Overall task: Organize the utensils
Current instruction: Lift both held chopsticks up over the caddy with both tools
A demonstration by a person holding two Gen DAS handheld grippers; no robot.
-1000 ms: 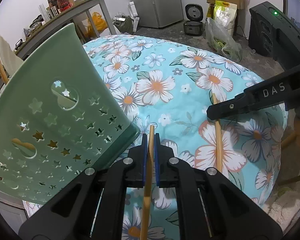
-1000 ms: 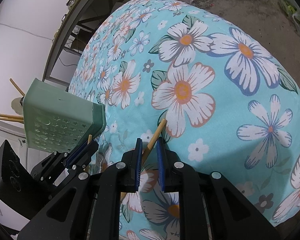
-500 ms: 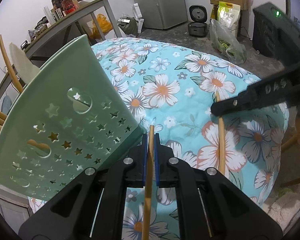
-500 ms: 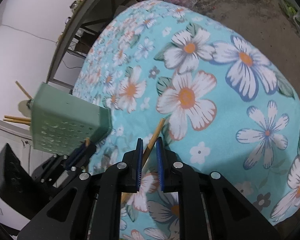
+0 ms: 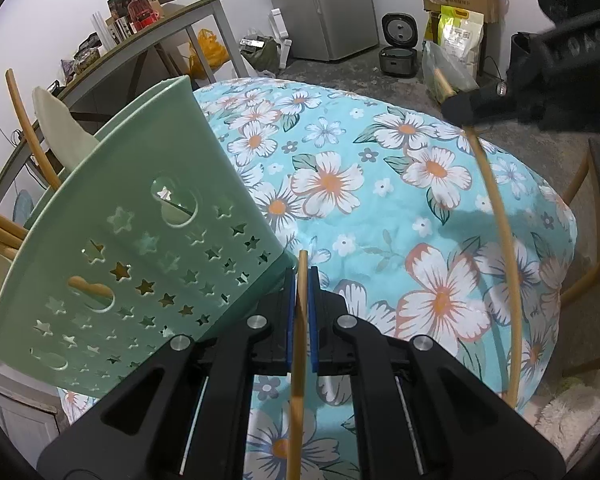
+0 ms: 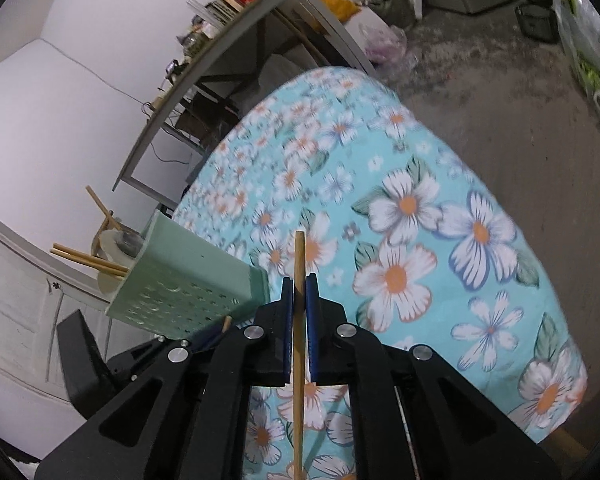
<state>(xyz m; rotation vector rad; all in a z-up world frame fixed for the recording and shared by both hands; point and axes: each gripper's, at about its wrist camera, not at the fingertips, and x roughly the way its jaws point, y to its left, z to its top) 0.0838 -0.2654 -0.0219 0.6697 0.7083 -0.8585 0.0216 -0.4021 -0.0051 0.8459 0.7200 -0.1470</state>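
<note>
In the left wrist view my left gripper [image 5: 299, 276] is shut on a bamboo chopstick [image 5: 299, 344] that runs back along the jaws. It sits right beside the foot of a tilted green star-holed utensil holder [image 5: 140, 240], which has chopsticks and a pale utensil in it. My right gripper [image 6: 299, 284] holds a second chopstick [image 6: 299, 256] upright above the floral cloth [image 6: 440, 240]; its jaws are closing and the pads press on the stick. That stick [image 5: 500, 240] hangs long and clear of the cloth, under the right gripper [image 5: 460, 106]. The holder [image 6: 188, 276] lies to its left, by the left gripper [image 6: 224, 322].
The flowered cloth [image 5: 380, 184] covers a rounded table whose edge drops off at the right and front. A grey shelf table [image 5: 172, 28], a fridge [image 5: 320, 4], a rice cooker [image 5: 398, 46] and bags [image 5: 456, 40] stand behind on the floor. A chair frame [image 5: 588, 280] is at right.
The right gripper has risen with its chopstick, which left the cloth and turned upright between the jaws. The left gripper and the green holder have hardly moved.
</note>
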